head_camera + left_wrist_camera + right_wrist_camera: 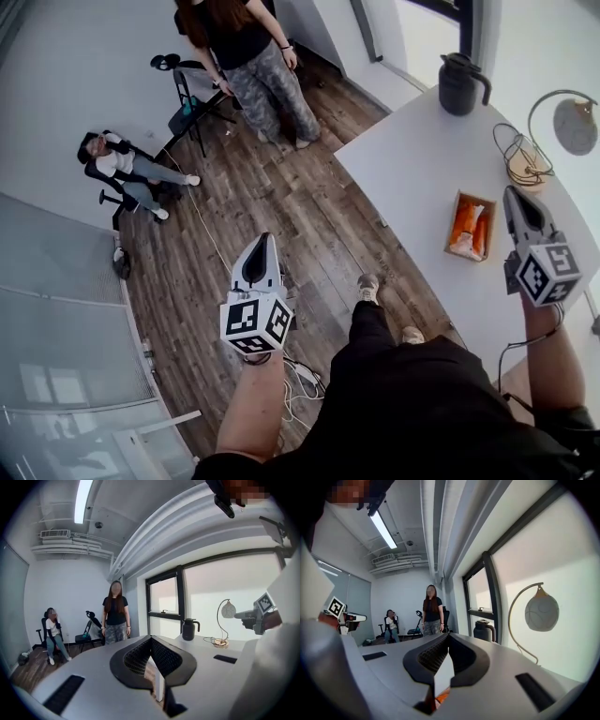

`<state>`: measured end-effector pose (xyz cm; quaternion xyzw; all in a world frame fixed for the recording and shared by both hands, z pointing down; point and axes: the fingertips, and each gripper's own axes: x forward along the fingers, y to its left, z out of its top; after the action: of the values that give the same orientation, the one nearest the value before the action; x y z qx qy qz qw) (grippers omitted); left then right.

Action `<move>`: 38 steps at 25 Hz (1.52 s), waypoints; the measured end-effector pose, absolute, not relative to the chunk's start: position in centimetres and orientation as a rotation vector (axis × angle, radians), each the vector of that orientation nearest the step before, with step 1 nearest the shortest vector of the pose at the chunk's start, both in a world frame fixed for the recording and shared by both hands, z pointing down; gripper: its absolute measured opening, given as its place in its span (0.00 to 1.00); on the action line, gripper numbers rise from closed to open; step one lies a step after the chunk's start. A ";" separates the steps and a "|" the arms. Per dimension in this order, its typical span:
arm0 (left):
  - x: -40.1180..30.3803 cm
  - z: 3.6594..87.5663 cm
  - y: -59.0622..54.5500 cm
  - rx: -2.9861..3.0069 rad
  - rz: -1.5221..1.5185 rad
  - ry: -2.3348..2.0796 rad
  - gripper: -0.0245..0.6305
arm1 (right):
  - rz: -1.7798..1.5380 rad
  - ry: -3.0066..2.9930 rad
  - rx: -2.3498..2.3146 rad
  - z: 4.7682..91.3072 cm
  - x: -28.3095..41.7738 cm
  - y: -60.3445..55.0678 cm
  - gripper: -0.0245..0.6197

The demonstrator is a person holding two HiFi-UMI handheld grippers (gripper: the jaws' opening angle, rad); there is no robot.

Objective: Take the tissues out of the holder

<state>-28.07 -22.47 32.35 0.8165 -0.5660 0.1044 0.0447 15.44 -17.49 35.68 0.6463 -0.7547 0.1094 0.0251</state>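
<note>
Tissues (466, 225), orange and white, sit packed in an open wooden holder (492, 225) on a white table (422, 169). The right gripper (514, 193) hangs just beside the holder on the side away from the table's edge, its jaws pressed together on nothing. The left gripper (262, 244) is well apart from the holder, out over the wood floor, with its jaws also pressed together and empty. A black jug (461, 82) stands well beyond the holder.

The tissues look soft and very light, likely to crumple or tear under a hard pinch. The best hold is probably the uppermost fold that stands proud of the holder's rim. Being small, the holder may lift with them unless its wall is steadied.
</note>
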 end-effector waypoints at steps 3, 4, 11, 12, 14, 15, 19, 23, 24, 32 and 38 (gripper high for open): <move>-25.6 31.8 -26.0 2.579 0.297 -1.634 0.04 | 0.355 -2.237 2.094 35.9 17.2 -17.8 0.05; -24.7 31.8 -27.2 2.608 0.302 -1.595 0.04 | 0.359 -2.206 2.130 36.0 17.8 -17.8 0.05; -18.4 33.9 -35.4 2.758 0.338 -1.300 0.04 | 0.420 -1.992 2.323 37.6 19.7 -18.6 0.05; -17.4 34.3 -36.4 2.774 0.346 -1.249 0.04 | 0.418 -1.965 2.342 37.6 19.7 -18.6 0.05; -15.4 34.9 -38.3 2.803 0.352 -1.146 0.04 | 0.413 -1.903 2.390 37.4 19.8 -18.5 0.05; -14.4 35.0 -39.1 2.819 0.351 -1.100 0.04 | 0.414 -1.874 2.417 37.3 20.0 -18.5 0.05; -10.4 34.6 -41.9 2.894 0.342 -0.935 0.04 | 0.441 -1.773 2.498 37.3 20.4 -18.6 0.05; -6.7 34.9 -44.0 2.945 0.343 -0.738 0.04 | 0.463 -1.647 2.574 37.6 20.3 -18.2 0.05; -6.1 35.2 -44.4 2.952 0.347 -0.705 0.04 | 0.466 -1.627 2.586 37.9 20.3 -18.3 0.05; 0.7 38.2 -45.6 3.026 0.395 -0.324 0.04 | 0.522 -1.372 2.709 38.9 18.6 -16.2 0.05; 5.5 38.4 -43.1 3.019 0.351 -0.117 0.04 | 0.561 -1.279 2.725 39.7 17.1 -15.0 0.05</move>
<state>5.53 -43.12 38.40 0.9913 -0.0385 0.1152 0.0499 17.13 -15.02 39.73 0.8892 -0.4175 0.1830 0.0398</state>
